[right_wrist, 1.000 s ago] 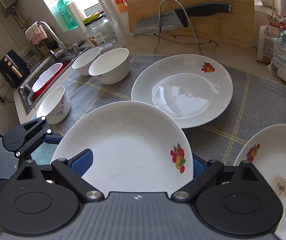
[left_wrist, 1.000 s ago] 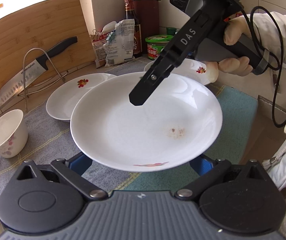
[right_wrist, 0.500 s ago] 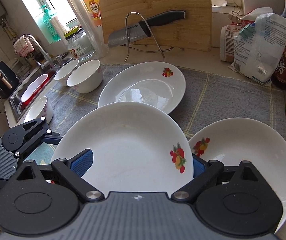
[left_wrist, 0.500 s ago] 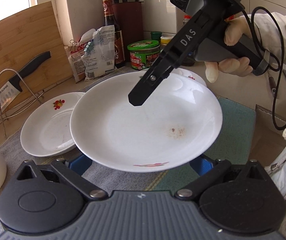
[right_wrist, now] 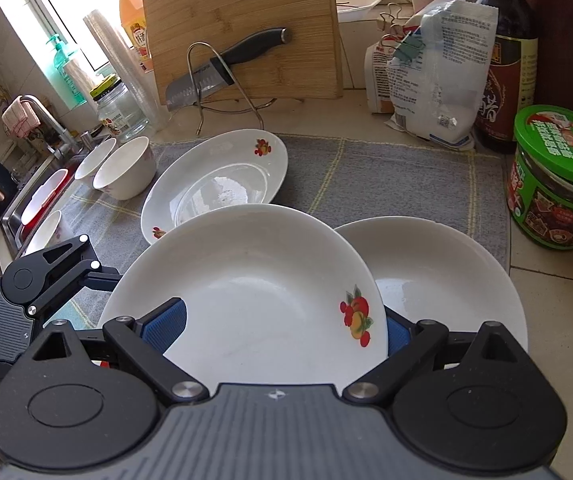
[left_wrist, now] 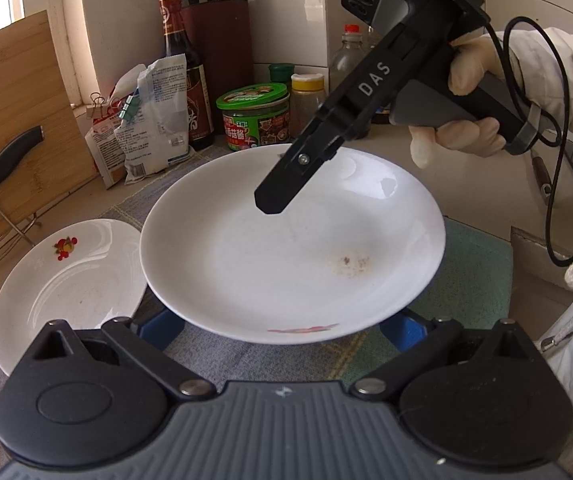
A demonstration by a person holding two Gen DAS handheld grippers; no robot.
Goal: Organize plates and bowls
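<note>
One white plate with fruit prints hangs above the grey mat, held from two sides. My left gripper is shut on its near rim, blue pads against the edge. My right gripper is shut on the same plate; one of its fingers reaches over the far rim. A second plate lies on the mat, partly under the held one. A third plate lies further back, also seen in the left wrist view. Three bowls stand at the mat's left end.
A bamboo cutting board and a knife on a wire stand lean at the back. Clipped bags, a dark sauce bottle and a green-lidded jar crowd the right. The sink is far left. A gloved hand holds the right gripper.
Both grippers carried the plate to the right along the counter. The bowls and cutting board slid left in view, and the plate at the right now lies partly under the held one.
</note>
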